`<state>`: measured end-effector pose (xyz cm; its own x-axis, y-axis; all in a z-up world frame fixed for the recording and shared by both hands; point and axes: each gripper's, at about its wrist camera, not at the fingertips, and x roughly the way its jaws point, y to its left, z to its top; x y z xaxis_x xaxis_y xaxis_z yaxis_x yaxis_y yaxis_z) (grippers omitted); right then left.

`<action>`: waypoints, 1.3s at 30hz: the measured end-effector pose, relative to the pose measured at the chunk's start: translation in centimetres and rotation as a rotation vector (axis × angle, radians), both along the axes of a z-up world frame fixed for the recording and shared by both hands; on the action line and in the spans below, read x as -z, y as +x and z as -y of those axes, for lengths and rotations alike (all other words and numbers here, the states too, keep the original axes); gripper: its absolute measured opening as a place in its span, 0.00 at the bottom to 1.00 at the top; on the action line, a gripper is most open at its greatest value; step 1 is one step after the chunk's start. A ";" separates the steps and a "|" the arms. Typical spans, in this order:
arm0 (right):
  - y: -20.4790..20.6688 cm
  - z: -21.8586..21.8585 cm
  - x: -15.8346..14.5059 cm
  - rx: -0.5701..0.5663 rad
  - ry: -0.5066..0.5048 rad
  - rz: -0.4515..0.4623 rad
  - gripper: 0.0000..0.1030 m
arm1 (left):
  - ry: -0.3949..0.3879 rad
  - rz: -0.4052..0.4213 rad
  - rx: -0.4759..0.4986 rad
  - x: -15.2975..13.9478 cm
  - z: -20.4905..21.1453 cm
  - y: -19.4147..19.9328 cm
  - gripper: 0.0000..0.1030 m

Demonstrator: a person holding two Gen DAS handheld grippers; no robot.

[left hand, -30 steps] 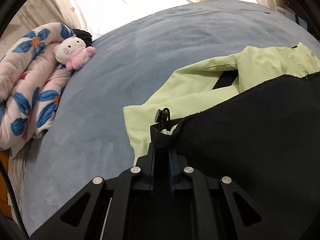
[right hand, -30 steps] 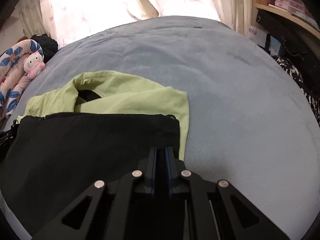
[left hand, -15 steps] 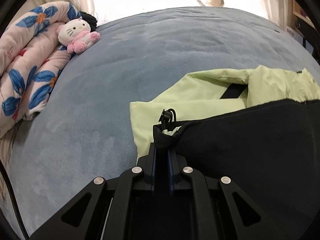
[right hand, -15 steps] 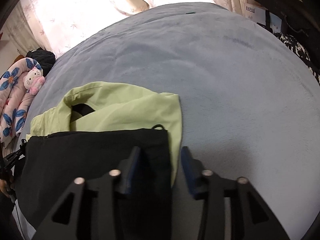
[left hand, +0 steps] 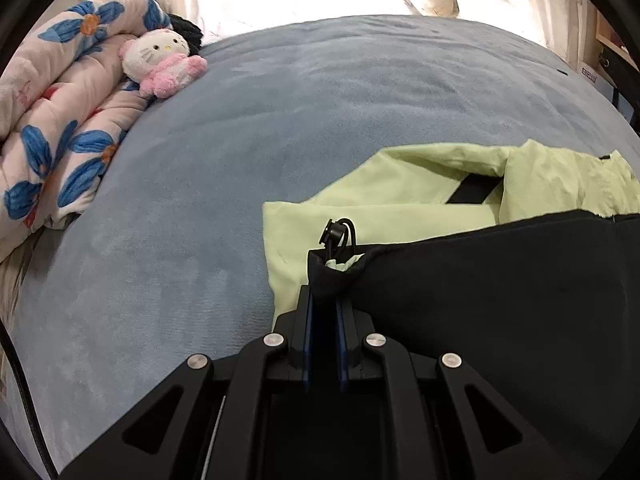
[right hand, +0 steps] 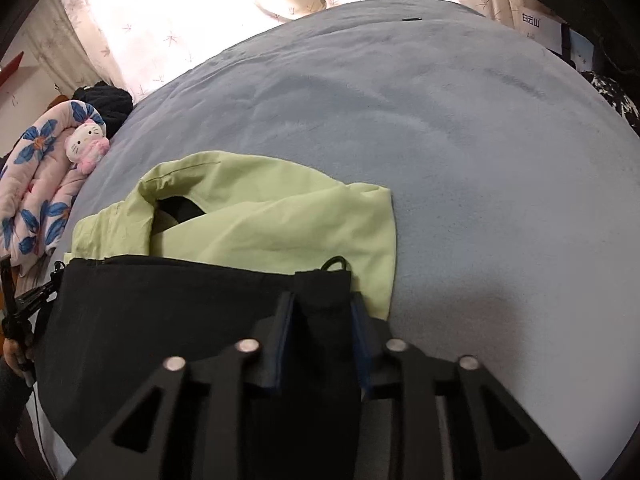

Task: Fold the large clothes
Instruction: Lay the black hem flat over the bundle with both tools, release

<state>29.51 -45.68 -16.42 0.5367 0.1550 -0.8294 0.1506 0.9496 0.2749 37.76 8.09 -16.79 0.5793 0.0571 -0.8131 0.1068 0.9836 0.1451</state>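
**Left wrist view: one hem corner clamped, the other half-caught**

The left gripper (left hand: 325, 300) is pinched tight on a corner of the jacket (left hand: 500, 300), right by the cord toggle (left hand: 335, 236). The jacket lies on the blue bed (left hand: 320, 120), black side folded over the lime side. In the right wrist view the right gripper (right hand: 322, 312) has just been closing, its jaws partly apart with the black corner bunched between them; whether the pads already press the cloth I cannot tell.

The fabric looks thin, light and limp (probably a slick shell), so it should sag between the two holds and may slide. The hem corners, where the drawcord channel thickens the cloth, seem the surest places to grip.
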 end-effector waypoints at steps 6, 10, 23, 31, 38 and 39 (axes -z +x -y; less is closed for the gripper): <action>-3.4 -2.3 -5.3 0.023 -0.104 0.162 0.15 | 0.022 0.111 -0.031 -2.6 0.0 -2.0 0.07; -4.3 -3.1 -10.1 0.036 -0.118 0.300 0.15 | 0.008 0.198 -0.067 -5.5 -0.9 -2.6 0.06; 6.1 -4.1 0.3 0.134 -0.272 0.060 0.15 | 0.128 0.116 -0.110 2.5 2.1 6.3 0.07; 5.7 -4.4 -1.0 0.174 -0.322 -0.001 0.21 | 0.083 0.067 -0.120 2.6 1.3 6.4 0.19; 1.0 -10.1 -8.4 0.136 -0.262 0.142 0.24 | -0.097 0.067 -0.179 -3.6 -0.8 1.0 0.51; 0.5 -11.9 -8.9 0.114 -0.245 0.136 0.27 | -0.118 0.068 -0.172 -4.4 -0.5 -0.1 0.58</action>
<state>30.03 -33.79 -7.55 0.6482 -0.1086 -0.7537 0.2378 0.9691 0.0649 37.66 8.55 -12.44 0.6228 0.0667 -0.7795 -0.0700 0.9971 0.0294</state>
